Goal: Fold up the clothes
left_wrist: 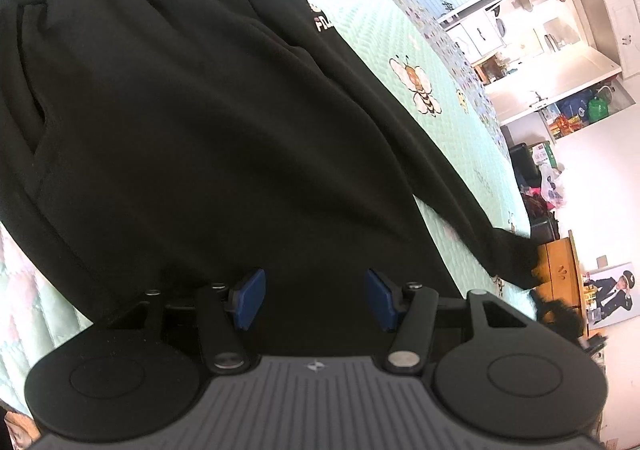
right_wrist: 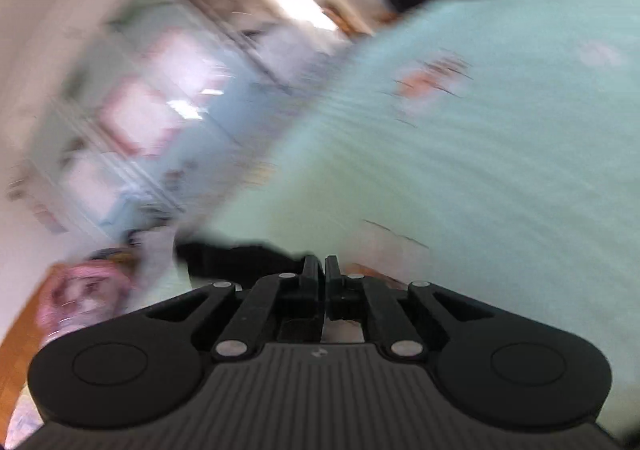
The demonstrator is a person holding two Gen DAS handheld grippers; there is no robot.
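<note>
Clearly risky: smeared right view.
Left gripper [left_wrist: 316, 300]: spread, empty, over black trousers [left_wrist: 192, 122].
Right gripper [right_wrist: 323, 270]: pinched together; possibly holding dark cloth [right_wrist: 236, 256], which could tug crooked or slip.

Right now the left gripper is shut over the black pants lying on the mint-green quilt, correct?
Not quite. The left gripper is open: in the left wrist view its blue pads stand well apart with nothing between them. The rest holds: it is over the black pants, which lie on the mint-green quilt.
</note>
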